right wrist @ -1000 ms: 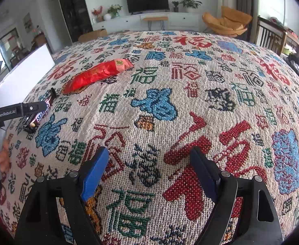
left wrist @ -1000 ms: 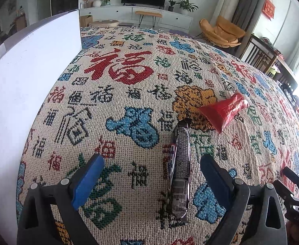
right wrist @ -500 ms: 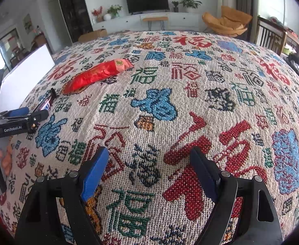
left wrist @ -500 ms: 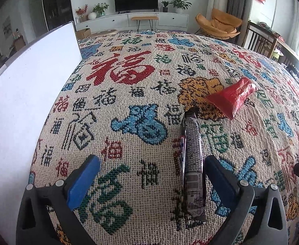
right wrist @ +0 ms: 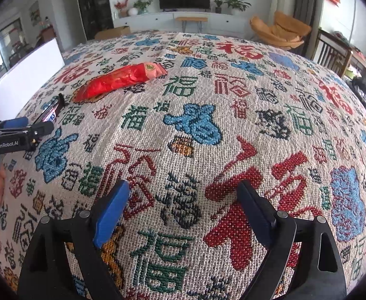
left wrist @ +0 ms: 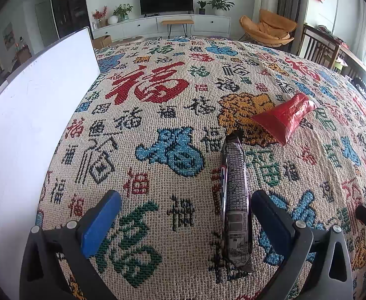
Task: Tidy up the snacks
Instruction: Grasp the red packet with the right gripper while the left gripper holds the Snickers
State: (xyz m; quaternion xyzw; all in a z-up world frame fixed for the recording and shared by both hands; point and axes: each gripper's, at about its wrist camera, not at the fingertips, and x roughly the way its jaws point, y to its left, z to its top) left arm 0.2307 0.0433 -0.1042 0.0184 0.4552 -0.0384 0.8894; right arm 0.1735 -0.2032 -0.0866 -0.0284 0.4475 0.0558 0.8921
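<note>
A dark chocolate bar [left wrist: 235, 200] lies lengthwise on the patterned tablecloth, between the fingers of my left gripper [left wrist: 185, 215], close to the right finger. The left gripper is open and holds nothing. A red snack packet [left wrist: 285, 118] lies beyond the bar to the right. In the right wrist view the red packet [right wrist: 120, 81] and the bar [right wrist: 51, 111] lie at the far left, with the left gripper [right wrist: 20, 131] beside the bar. My right gripper [right wrist: 183, 207] is open and empty over bare cloth.
A white box [left wrist: 33, 115] stands along the left side of the table; it also shows in the right wrist view [right wrist: 28, 77]. Chairs [left wrist: 320, 47] stand past the far right edge. The tablecloth [right wrist: 207, 125] covers the whole table.
My left gripper has shifted so that the chocolate bar now lies nearer its right finger. The right gripper has not moved. Neither snack has moved.
</note>
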